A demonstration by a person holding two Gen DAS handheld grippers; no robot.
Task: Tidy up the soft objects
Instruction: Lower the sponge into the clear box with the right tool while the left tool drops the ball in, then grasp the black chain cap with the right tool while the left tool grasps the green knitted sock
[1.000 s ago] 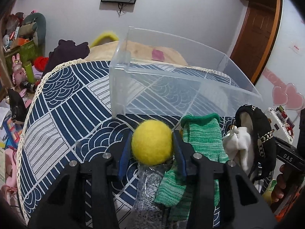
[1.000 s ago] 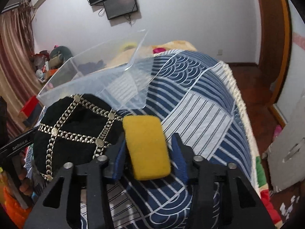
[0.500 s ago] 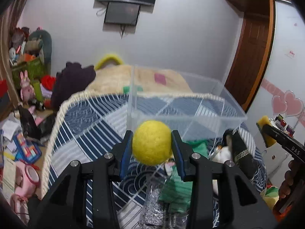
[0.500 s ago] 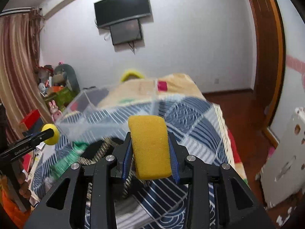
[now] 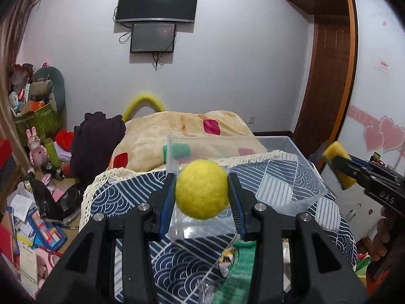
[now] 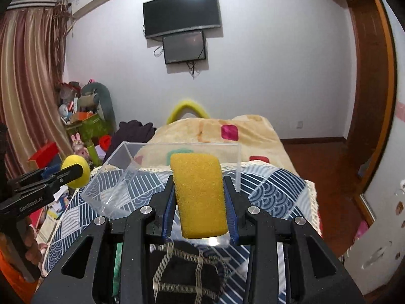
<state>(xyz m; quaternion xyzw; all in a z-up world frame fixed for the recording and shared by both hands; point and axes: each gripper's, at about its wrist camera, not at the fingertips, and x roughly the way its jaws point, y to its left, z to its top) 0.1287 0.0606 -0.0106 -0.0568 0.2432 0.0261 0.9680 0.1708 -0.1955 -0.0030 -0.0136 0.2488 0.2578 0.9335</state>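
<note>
My left gripper (image 5: 202, 190) is shut on a yellow felt ball (image 5: 201, 189) and holds it in the air at the near left corner of a clear plastic bin (image 5: 298, 177). My right gripper (image 6: 198, 197) is shut on a yellow sponge (image 6: 198, 195), raised over the near edge of the same bin (image 6: 121, 174). Each gripper shows in the other's view: the right one (image 5: 338, 168) at the far right, the left one (image 6: 76, 171) at the left. A green knit sock (image 5: 238, 276) and a black chain-trimmed bag (image 6: 182, 276) lie on the blue patterned cloth (image 5: 121, 197) below.
The bin stands on the blue cloth (image 6: 273, 185) over a bed. A beige blanket (image 5: 182, 131) lies behind it. Dark clothing (image 5: 96, 136) and floor clutter (image 5: 33, 202) sit on the left. A wooden door (image 5: 326, 83) is on the right.
Both grippers have risen with their loads, from low over the cloth to well above it. The bin now sits lower and farther in both views.
</note>
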